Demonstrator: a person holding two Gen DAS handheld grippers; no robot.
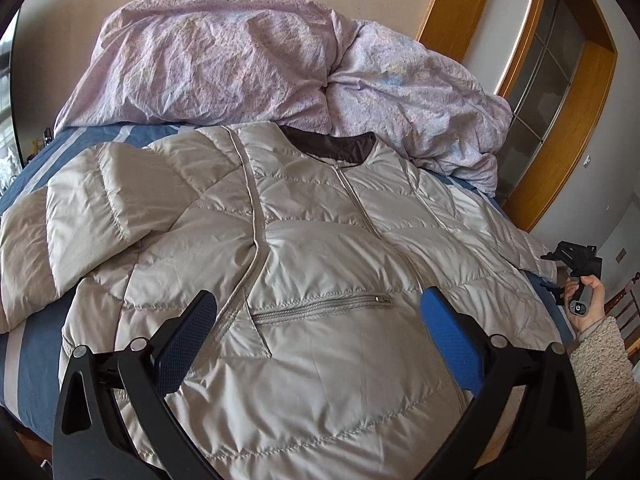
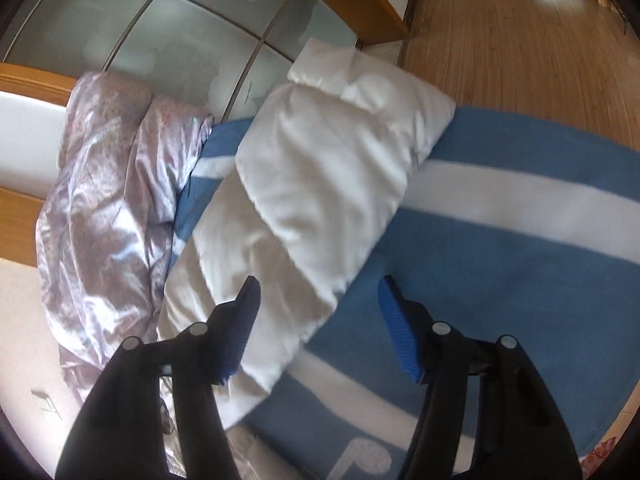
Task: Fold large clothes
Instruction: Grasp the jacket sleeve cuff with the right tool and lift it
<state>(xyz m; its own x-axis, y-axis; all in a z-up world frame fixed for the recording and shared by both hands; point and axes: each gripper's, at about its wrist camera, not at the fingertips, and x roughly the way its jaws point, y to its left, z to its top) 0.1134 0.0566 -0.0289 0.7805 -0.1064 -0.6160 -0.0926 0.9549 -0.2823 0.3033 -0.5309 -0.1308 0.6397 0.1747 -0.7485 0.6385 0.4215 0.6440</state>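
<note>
A large pale grey quilted jacket (image 1: 312, 248) lies front up on the bed, zipped, with a dark collar lining (image 1: 332, 144) at the far end. Its left sleeve (image 1: 100, 208) is folded in over the body. My left gripper (image 1: 318, 300) is open and empty above the lower front near the chest pocket zipper (image 1: 320, 306). My right gripper (image 2: 316, 284) is open and empty above the other sleeve (image 2: 320, 184), which stretches out over the blanket. The right gripper also shows in the left wrist view (image 1: 576, 276), held by a hand beyond the jacket's right edge.
A blue and white striped blanket (image 2: 500, 264) covers the bed. A crumpled pink duvet (image 1: 260, 64) is piled at the bed's far end. A wood-framed glass door (image 1: 560, 92) stands to the right. Wooden floor (image 2: 520, 40) lies beyond the bed.
</note>
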